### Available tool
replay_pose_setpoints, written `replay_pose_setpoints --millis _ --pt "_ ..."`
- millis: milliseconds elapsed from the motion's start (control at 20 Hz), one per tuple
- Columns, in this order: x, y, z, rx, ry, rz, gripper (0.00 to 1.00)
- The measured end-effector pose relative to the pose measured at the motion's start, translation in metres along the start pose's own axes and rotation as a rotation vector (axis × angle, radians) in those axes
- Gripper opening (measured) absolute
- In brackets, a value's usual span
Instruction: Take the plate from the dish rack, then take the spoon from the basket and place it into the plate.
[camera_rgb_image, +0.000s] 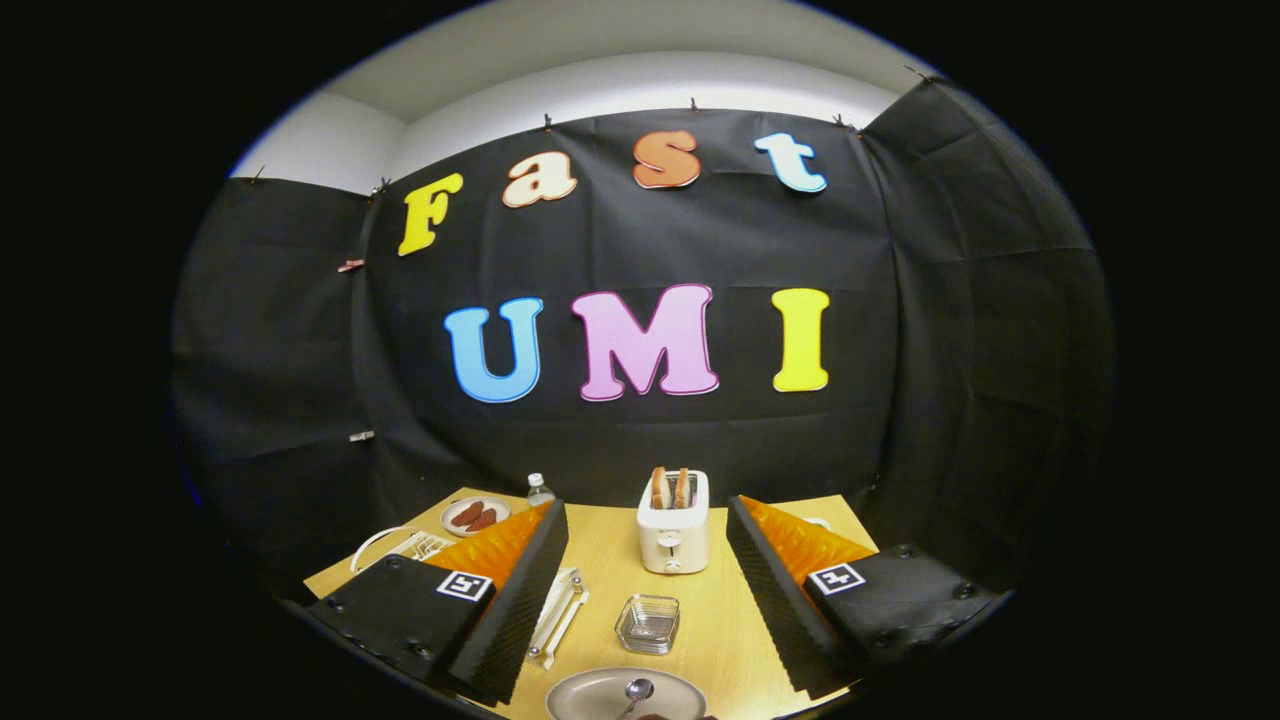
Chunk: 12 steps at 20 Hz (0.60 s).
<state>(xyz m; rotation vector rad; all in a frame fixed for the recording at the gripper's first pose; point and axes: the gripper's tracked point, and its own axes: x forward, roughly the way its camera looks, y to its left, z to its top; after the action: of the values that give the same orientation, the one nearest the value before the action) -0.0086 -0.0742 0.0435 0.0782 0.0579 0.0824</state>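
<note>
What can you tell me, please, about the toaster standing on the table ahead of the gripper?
The toaster is a small white two-slot box with rounded edges, seemingly glossy plastic or enamel, with a lever and a knob on its front face. It stands upright on the wooden table, beyond the open gripper and seen between its fingers. Two browned bread slices stick up from its slots. A clear glass dish lies in front of it, apart. Nothing else touches it.
</note>
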Motion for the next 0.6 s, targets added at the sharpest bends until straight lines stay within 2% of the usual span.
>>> replay_pose_setpoints --millis 200,600 --pt "-0.008 -0.001 0.003 0.009 -0.027 -0.064 0.98" --pt "-0.023 0.021 -0.006 0.011 0.002 -0.075 0.98"
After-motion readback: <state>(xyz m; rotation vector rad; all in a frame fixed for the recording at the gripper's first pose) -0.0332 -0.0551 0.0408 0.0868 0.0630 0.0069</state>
